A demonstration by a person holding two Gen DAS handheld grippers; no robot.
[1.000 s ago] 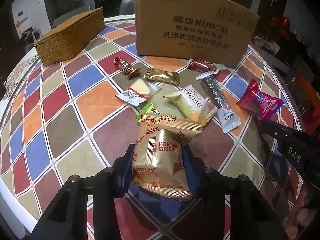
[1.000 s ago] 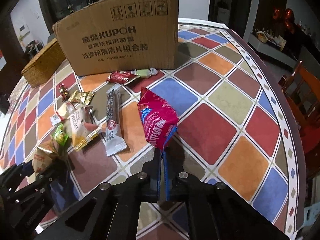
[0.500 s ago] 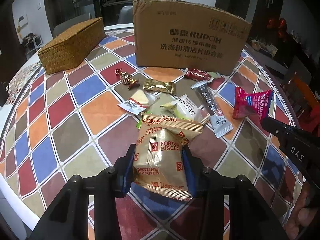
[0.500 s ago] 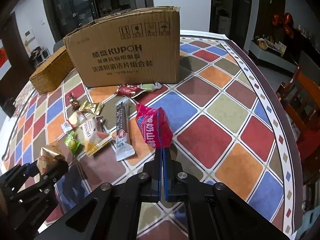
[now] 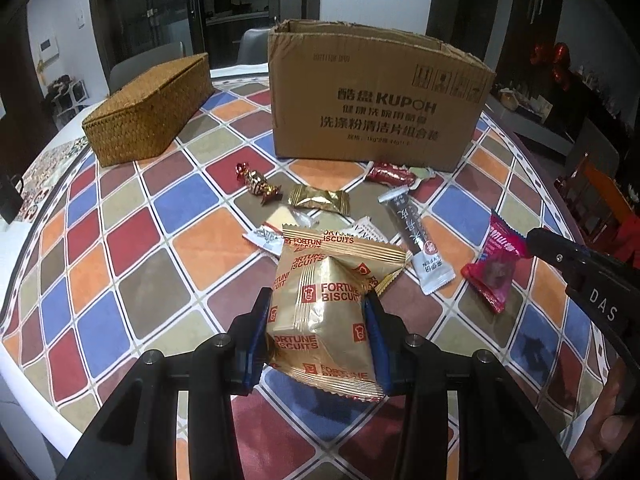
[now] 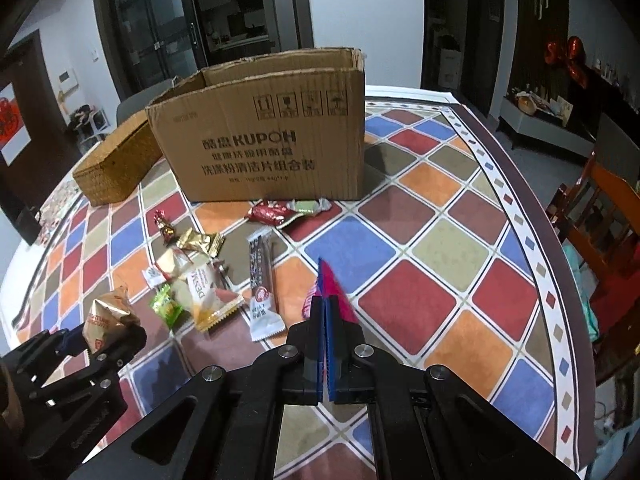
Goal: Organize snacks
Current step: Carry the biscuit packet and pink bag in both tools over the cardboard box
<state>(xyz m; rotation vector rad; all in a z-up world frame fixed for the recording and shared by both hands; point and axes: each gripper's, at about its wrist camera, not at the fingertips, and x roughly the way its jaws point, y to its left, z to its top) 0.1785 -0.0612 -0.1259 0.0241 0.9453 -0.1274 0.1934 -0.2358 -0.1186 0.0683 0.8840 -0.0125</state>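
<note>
While the left tool (image 5: 316,328) hangs above the checkered tabletop (image 5: 132,240) pinching a gold Fortune Biscuits packet (image 5: 324,312) between its blue pads, the right tool (image 6: 325,320) is raised beside it, pressed together on the edge of a red snack pouch (image 5: 494,264). Both point toward the open cardboard box (image 6: 264,144), with loose snacks (image 6: 200,280) lying before it.

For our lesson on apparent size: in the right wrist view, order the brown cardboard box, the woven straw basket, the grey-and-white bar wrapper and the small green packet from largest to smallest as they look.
1. Brown cardboard box
2. Woven straw basket
3. Grey-and-white bar wrapper
4. Small green packet

The basket sits farther away, so its true size is unsure.
</note>
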